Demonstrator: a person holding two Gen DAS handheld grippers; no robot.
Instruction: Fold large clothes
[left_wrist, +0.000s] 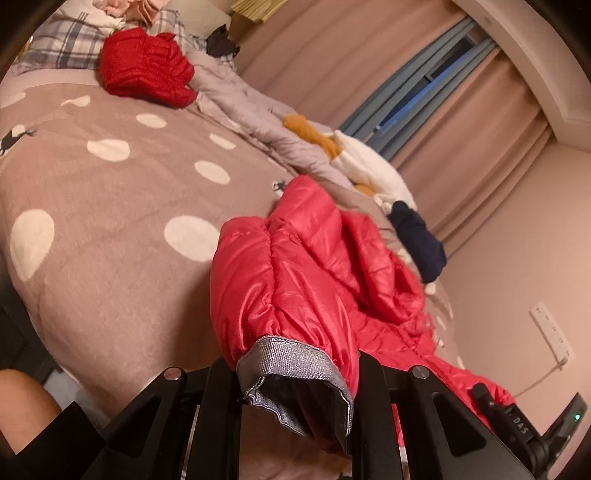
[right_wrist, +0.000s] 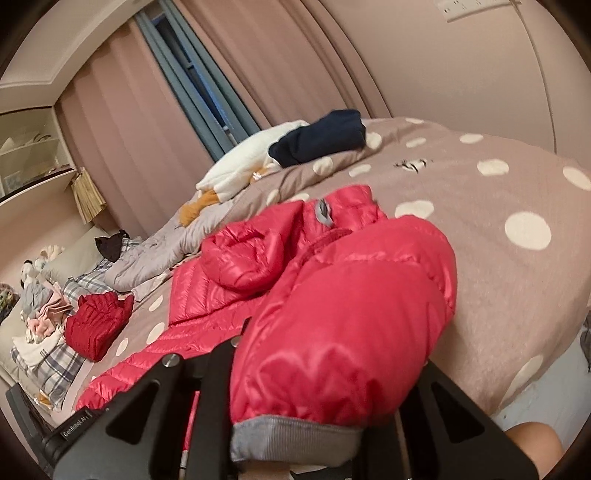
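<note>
A bright red puffer jacket (left_wrist: 314, 266) with grey cuffs lies on the polka-dot bed cover (left_wrist: 110, 206). My left gripper (left_wrist: 295, 398) is shut on one sleeve at its grey cuff (left_wrist: 291, 365). My right gripper (right_wrist: 295, 435) is shut on the other sleeve (right_wrist: 343, 325) near its grey cuff (right_wrist: 291, 439). In the right wrist view the jacket's body and hood (right_wrist: 240, 258) spread over the bed (right_wrist: 498, 288) behind the sleeve. The fingertips of both grippers are hidden by fabric.
A folded darker red jacket (left_wrist: 144, 66) sits near plaid pillows (left_wrist: 66, 44). A grey quilt (left_wrist: 258, 122), white and orange clothes (left_wrist: 369, 166) and a navy garment (left_wrist: 417, 236) lie along the bed's far side by pink curtains (left_wrist: 461, 122). A knee (right_wrist: 535, 443) shows at the bed edge.
</note>
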